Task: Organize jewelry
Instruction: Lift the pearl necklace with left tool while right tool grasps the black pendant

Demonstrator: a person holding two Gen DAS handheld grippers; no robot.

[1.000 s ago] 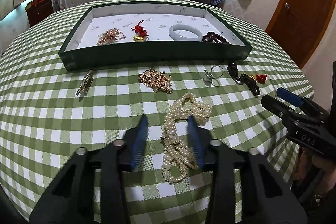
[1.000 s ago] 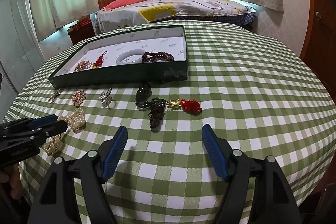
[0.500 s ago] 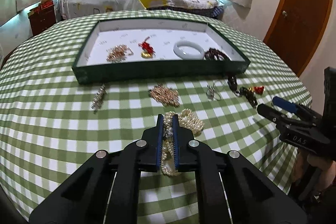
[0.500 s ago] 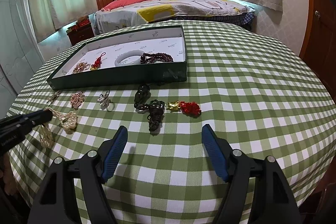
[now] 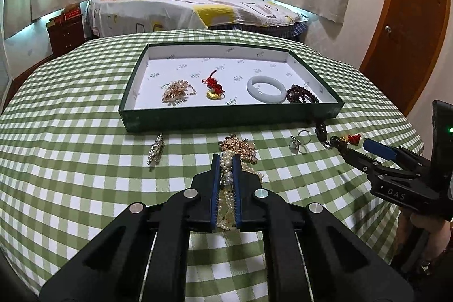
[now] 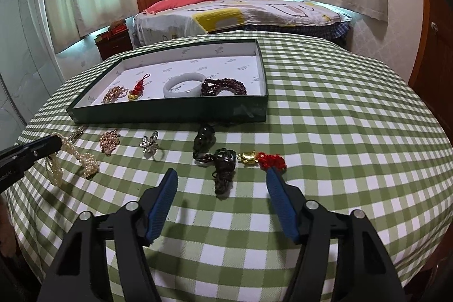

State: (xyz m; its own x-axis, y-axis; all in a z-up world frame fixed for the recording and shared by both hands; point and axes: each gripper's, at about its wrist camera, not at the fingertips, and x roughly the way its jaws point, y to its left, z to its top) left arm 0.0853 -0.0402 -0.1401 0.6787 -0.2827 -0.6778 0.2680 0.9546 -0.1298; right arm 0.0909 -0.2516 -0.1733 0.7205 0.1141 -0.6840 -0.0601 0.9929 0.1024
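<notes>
On the checked table, near its front edge, my left gripper pinches the pearl necklace, its loops trailing onto the cloth, while my right gripper waits spread wide over the dark bead strand. Four pieces already lie in the green tray beyond: a gold chain, a red-knot charm, a pale bangle and dark beads. By my count, five or six pieces remain outside, so I judge the job nearly half done.
</notes>
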